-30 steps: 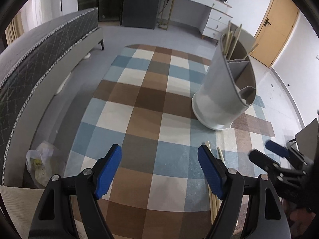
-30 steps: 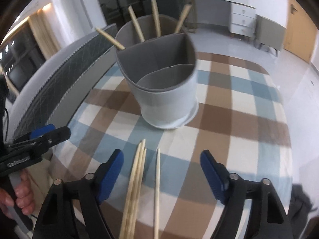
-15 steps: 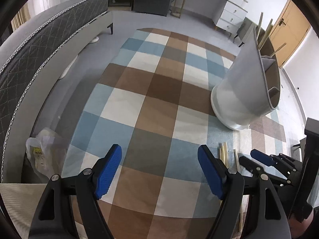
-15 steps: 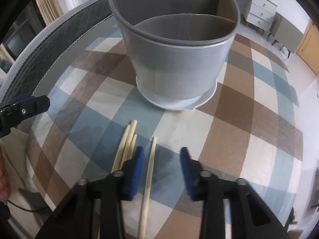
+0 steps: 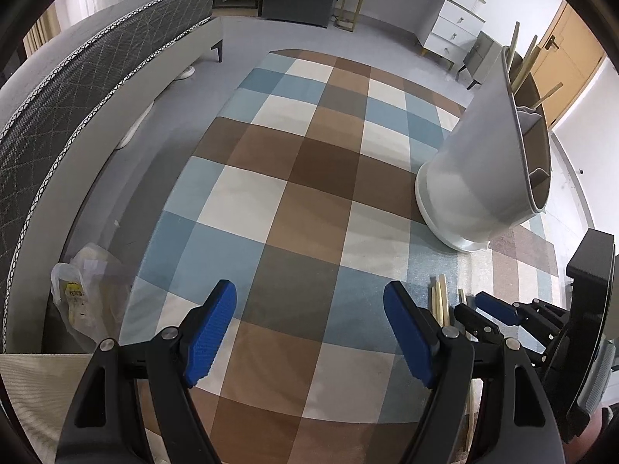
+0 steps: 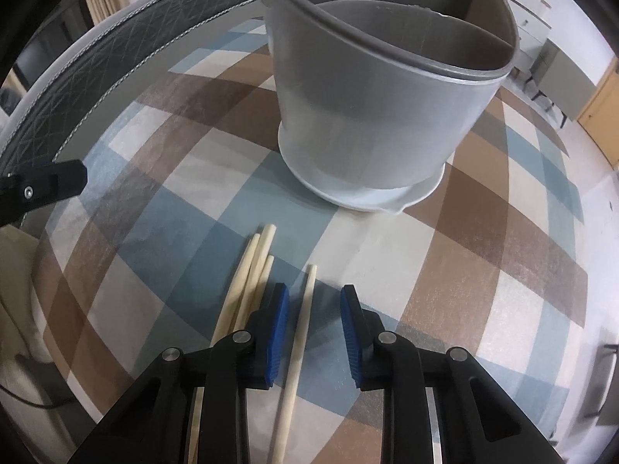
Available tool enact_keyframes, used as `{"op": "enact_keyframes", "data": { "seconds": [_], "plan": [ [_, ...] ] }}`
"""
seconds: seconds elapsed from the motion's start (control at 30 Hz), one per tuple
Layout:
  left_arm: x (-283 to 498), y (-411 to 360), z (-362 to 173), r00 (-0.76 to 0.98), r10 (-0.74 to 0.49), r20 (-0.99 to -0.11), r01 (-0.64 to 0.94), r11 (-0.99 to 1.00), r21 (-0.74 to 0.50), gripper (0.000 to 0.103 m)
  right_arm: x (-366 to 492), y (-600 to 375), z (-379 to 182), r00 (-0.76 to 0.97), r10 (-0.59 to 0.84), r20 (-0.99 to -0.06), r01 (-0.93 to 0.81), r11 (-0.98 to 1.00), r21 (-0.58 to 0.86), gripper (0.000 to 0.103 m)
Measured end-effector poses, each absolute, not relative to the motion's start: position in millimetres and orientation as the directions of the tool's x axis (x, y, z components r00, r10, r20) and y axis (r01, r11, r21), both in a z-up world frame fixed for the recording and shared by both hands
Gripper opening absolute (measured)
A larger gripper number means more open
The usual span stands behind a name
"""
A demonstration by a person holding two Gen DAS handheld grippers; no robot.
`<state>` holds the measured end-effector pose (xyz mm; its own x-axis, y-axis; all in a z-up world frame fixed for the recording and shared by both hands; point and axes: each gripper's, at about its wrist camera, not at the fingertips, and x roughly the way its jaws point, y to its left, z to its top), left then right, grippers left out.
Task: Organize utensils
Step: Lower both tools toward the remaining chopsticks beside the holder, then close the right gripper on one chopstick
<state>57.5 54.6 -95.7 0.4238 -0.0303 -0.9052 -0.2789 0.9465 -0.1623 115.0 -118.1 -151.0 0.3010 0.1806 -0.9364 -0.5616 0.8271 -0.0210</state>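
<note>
Right gripper (image 6: 314,328) points steeply down at the checked cloth (image 6: 483,270), and its jaws have just been closing around a single chopstick (image 6: 300,332). That stick lies between the blue pads (image 6: 276,332), yet a gap shows on both sides of it, so the pads do not press on it. Just left of the left pad lies a bundle of three chopsticks (image 6: 251,270), touching one another. Ahead of the fingertips stands the grey divided utensil holder (image 6: 383,116) on its white base. Left gripper (image 5: 309,328) hangs with its jaws spread wide and nothing between them; the holder (image 5: 479,178), with chopsticks in its far compartment (image 5: 522,65), stands ahead to its right.
</note>
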Motion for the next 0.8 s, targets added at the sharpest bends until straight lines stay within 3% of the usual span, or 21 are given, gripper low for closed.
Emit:
{"op": "enact_keyframes", "data": {
  "seconds": [0.1,0.2,0.37,0.67,0.8],
  "plan": [
    [58,55,-96,0.424,-0.023,-0.905,-0.280,0.947,-0.155,0.075,111,-113,-151,0.316,0.180,-0.932,-0.571,0.820,-0.036,0.020],
    [58,56,-97,0.423,-0.013,-0.906,-0.284,0.947,-0.147,0.075,109,-106,-151,0.319,0.189,-0.929,-0.594,0.803,-0.041,0.004],
    [59,53,-101,0.415,-0.020,-0.909,-0.265,0.954,-0.142,0.075,113,-114,-145,0.330,0.192,-0.924,-0.556,0.831,-0.026,0.003],
    [58,9,-126,0.296,-0.210,-0.932,-0.104,0.963,-0.250,0.075,124,-195,-103,0.388,0.371,-0.844,-0.311,0.914,0.260,0.003],
    [55,-22,-131,0.273,-0.209,-0.939,-0.019,0.975,-0.222,0.075,117,-229,-87,0.432,0.430,-0.793,-0.241,0.902,0.358,0.003]
  ]
}}
